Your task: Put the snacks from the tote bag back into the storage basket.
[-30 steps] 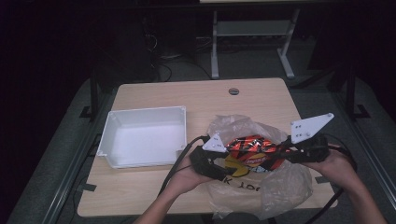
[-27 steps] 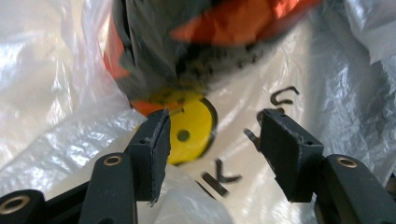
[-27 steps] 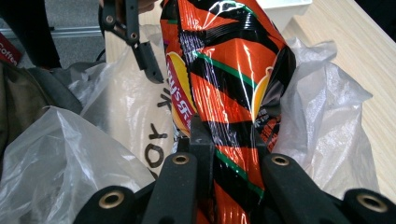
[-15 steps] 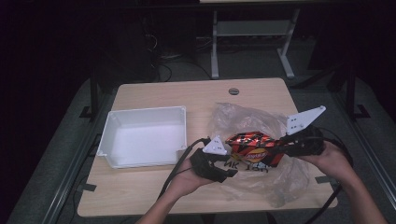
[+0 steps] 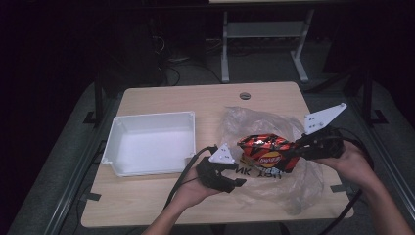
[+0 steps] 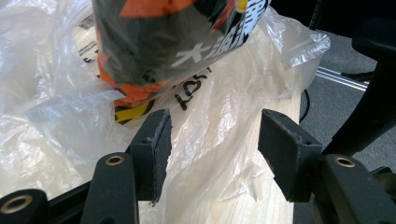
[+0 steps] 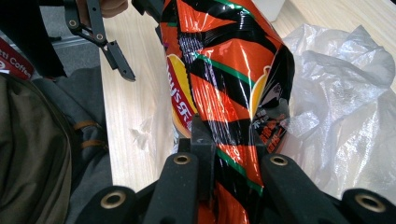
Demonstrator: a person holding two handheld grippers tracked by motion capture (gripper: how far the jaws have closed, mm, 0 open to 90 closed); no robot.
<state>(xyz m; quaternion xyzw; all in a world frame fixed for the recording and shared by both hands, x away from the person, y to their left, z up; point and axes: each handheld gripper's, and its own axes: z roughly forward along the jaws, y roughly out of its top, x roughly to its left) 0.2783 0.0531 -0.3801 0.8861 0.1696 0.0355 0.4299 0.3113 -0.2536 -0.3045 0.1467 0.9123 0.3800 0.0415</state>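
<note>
Chips bag (image 5: 268,152) was the thing being moved. It hung above the right half of the table (image 5: 161,98), over a clear plastic bag (image 5: 266,122) that lay crumpled there. The right gripper (image 5: 288,152) was pinching one end of the chips bag, with its jaws pressed on the shiny wrap. In the right gripper view the chips bag (image 7: 224,79) stuck out long past those jaws.

The left gripper (image 5: 235,182) sat near the front edge, just left of the plastic bag. Its jaws were spread wide and held nothing. In the left gripper view the plastic bag (image 6: 224,121) lay between them.

A white tray (image 5: 117,142) stood on the left side, well apart from the bags.

The chips bag looked light, puffy and soft. Its skin looked slippery, and a hard squeeze would likely crush what was inside. A flat sealed end seemed the best place to hold it.

It was orange, black and red with a yellow logo. The writing on it was too small to read. The plastic bag had dark letters too, but I could not read them.
</note>
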